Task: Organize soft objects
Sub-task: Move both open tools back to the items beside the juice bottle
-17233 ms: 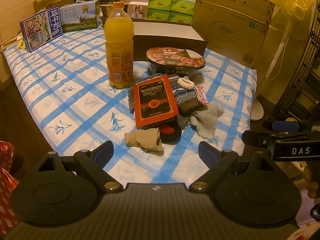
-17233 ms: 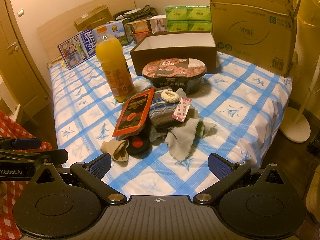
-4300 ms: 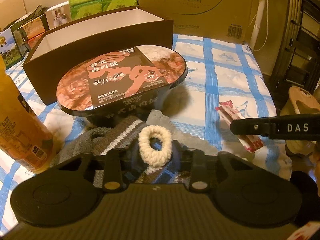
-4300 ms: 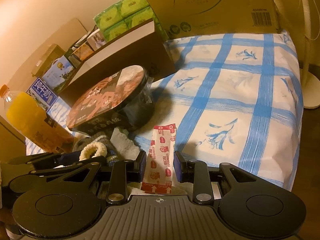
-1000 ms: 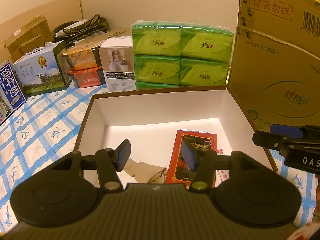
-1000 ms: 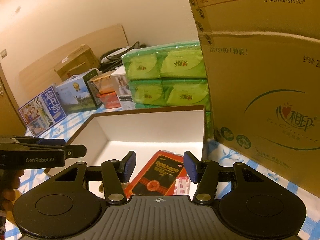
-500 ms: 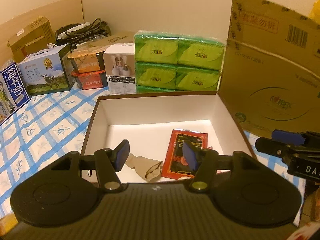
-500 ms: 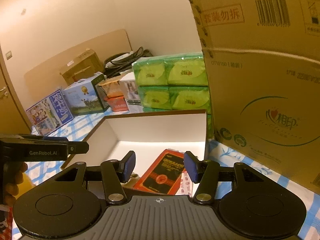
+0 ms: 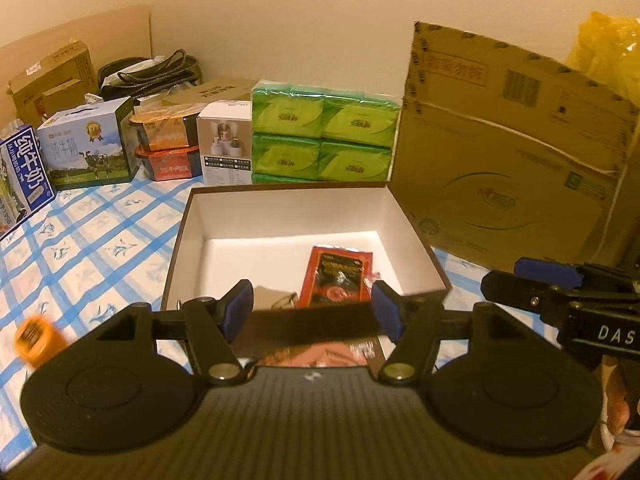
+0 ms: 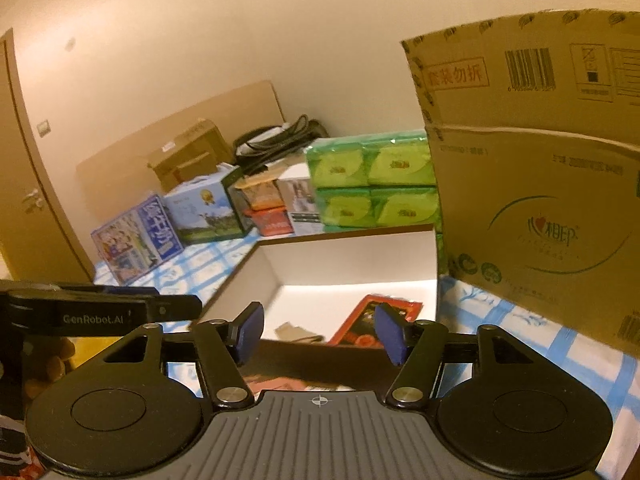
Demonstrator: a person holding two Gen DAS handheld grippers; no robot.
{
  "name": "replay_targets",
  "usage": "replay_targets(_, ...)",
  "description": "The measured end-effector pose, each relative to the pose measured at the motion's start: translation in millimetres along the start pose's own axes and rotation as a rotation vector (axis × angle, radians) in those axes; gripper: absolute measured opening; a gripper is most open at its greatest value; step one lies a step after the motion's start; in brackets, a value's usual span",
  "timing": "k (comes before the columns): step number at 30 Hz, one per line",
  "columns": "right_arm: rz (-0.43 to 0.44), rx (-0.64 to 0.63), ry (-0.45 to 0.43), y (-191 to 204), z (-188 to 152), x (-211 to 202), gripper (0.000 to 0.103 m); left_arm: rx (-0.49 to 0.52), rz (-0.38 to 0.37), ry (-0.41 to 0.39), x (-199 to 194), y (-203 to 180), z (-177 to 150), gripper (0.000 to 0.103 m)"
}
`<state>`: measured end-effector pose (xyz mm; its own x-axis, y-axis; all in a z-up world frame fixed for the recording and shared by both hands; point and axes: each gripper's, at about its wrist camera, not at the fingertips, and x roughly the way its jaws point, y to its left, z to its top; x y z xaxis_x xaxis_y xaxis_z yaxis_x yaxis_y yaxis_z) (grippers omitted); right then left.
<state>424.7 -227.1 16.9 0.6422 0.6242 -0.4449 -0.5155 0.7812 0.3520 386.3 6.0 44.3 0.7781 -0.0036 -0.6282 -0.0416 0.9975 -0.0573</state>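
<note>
Hovering side by side over the near wall of the brown box [image 9: 416,236], the left gripper [image 9: 312,312] and right gripper [image 10: 318,334] both have their blue pads spread wide and hold nothing. Inside the box lie a red packet [image 9: 338,276] and what looks like a beige sock [image 9: 272,298], half hidden by the wall. I judge this a gap between drop-offs; next comes a swing toward the soft things left on the checked bedsheet [image 9: 100,236], outside both views.

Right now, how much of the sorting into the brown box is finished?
The red packet and a beige sock already lie in the brown box. The left gripper and right gripper are open, holding nothing. What remains is out of view.
</note>
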Motion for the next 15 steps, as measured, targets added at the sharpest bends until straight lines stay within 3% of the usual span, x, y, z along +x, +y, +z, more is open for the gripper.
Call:
replay_targets(10, -0.009, 0.035, -0.001, 31.5, -37.5, -53.9, 0.072, -0.018, -0.038, -0.068, -74.9, 24.2, -42.7, 0.074)
replay_targets(15, -0.025, 0.058, 0.002, 40.1, -60.9, -75.4, 0.074, -0.008, -0.008, -0.077, -102.4, 38.4, -69.9, 0.075)
